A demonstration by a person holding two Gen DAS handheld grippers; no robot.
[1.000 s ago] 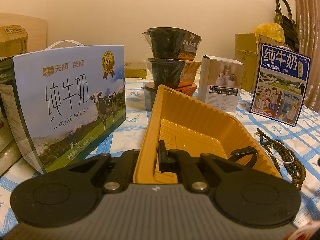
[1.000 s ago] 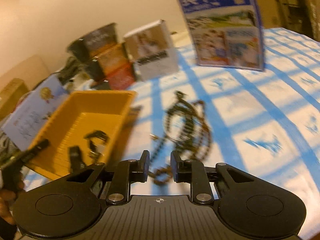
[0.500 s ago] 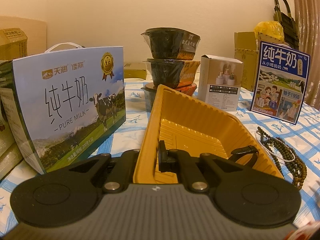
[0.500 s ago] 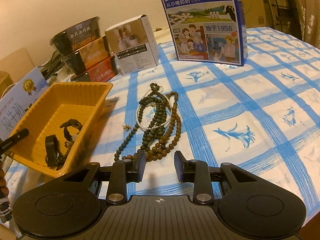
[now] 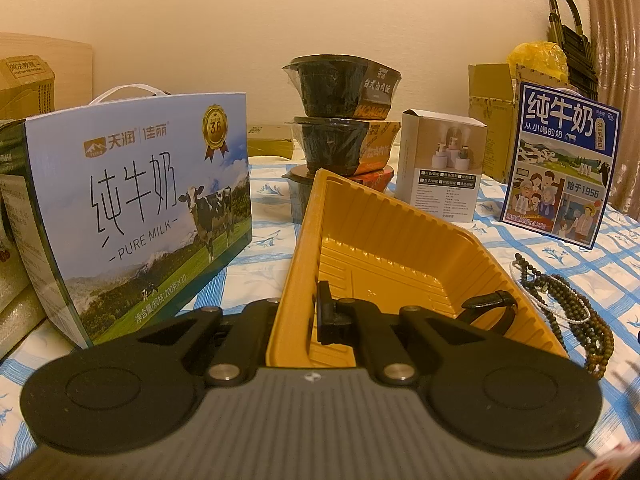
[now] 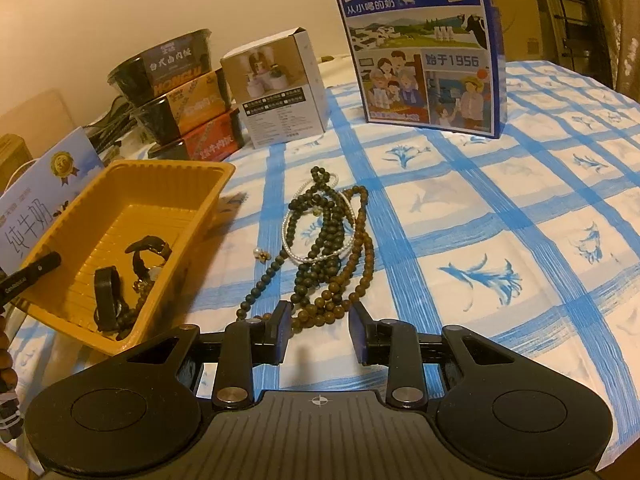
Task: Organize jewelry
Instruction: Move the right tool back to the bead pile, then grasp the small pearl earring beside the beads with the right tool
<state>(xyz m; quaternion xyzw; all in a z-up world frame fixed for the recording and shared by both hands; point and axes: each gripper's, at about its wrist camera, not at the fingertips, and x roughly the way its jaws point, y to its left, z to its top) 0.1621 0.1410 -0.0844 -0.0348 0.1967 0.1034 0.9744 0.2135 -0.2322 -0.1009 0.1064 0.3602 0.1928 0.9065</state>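
My left gripper (image 5: 298,318) is shut on the near left wall of the yellow tray (image 5: 372,236) and holds it tilted. The tray (image 6: 160,184) holds a black-strap watch (image 6: 150,250) and other dark pieces; the strap shows in the left wrist view (image 5: 486,306). A pile of dark and brown bead necklaces (image 6: 332,248) with a white pearl strand lies on the blue-checked cloth right of the tray; it also shows in the left wrist view (image 5: 568,304). My right gripper (image 6: 318,330) is open and empty just before the pile's near end.
A light-blue milk carton (image 5: 136,204) stands left of the tray. Stacked black bowls (image 5: 340,120), a small white box (image 5: 440,168) and a dark-blue milk box (image 6: 420,40) stand behind. The tablecloth (image 6: 520,240) stretches to the right.
My right gripper has swung back from the tray side to face the bead pile and its jaws have opened wider. The left gripper keeps its hold on the tray, almost still.
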